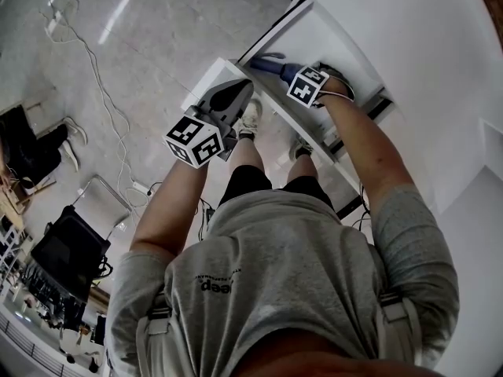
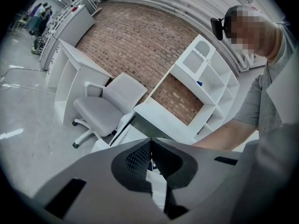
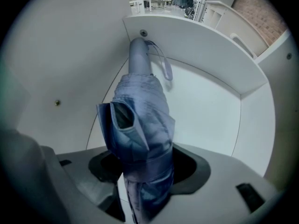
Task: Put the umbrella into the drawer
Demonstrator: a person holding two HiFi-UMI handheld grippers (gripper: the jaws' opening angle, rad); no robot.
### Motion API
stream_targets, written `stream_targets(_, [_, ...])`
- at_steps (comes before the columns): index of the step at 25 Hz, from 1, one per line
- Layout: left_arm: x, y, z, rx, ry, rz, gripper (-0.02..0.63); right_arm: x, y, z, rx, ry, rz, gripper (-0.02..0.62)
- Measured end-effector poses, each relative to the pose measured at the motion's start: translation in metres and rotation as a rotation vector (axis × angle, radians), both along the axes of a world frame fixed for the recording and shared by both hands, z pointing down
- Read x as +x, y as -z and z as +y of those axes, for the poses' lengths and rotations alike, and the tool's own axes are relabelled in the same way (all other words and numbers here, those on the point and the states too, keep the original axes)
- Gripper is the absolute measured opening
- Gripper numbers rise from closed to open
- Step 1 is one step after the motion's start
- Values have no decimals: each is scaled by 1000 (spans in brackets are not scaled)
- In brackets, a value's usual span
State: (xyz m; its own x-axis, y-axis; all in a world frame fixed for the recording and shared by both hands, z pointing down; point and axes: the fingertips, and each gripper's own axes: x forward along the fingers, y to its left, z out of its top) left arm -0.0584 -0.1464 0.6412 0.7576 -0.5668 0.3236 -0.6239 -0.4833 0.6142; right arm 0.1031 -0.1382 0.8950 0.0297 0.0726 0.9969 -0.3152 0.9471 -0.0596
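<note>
A folded blue umbrella (image 3: 140, 125) sits between the jaws of my right gripper (image 3: 145, 181), which is shut on its fabric body. The umbrella's grey handle (image 3: 138, 55), with a wrist strap (image 3: 163, 66), points down into the open white drawer (image 3: 205, 101), close to a corner. In the head view the right gripper (image 1: 289, 72) reaches over the drawer (image 1: 330, 38), with the umbrella (image 1: 271, 64) sticking out ahead of it. My left gripper (image 1: 242, 91) hovers beside the drawer's front with its jaws together and nothing in them. Its tips (image 2: 149, 146) meet in the left gripper view.
A white office chair (image 2: 105, 108) stands on the floor left of the white desk (image 2: 159, 120). White shelf units (image 2: 210, 78) line a brick wall. Cables (image 1: 94, 69) trail across the shiny floor. The person's feet (image 1: 250, 120) stand under the drawer.
</note>
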Motion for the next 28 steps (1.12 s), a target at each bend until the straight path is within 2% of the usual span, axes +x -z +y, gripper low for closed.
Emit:
stream_targets(4, [-2, 4, -1, 5, 2, -5, 18, 0, 0, 0, 8, -6, -28, 272])
stream_targets(8, [-2, 12, -3, 17, -4, -8, 18, -1, 7, -2, -4, -66, -69, 322])
stream_targets(13, [-2, 23, -7, 35, -10, -11, 18, 0, 29, -12, 37, -88, -107, 330])
stream_targets(28, [7, 94, -36, 125, -64, 22, 18, -24, 150, -41, 124, -204, -323, 330])
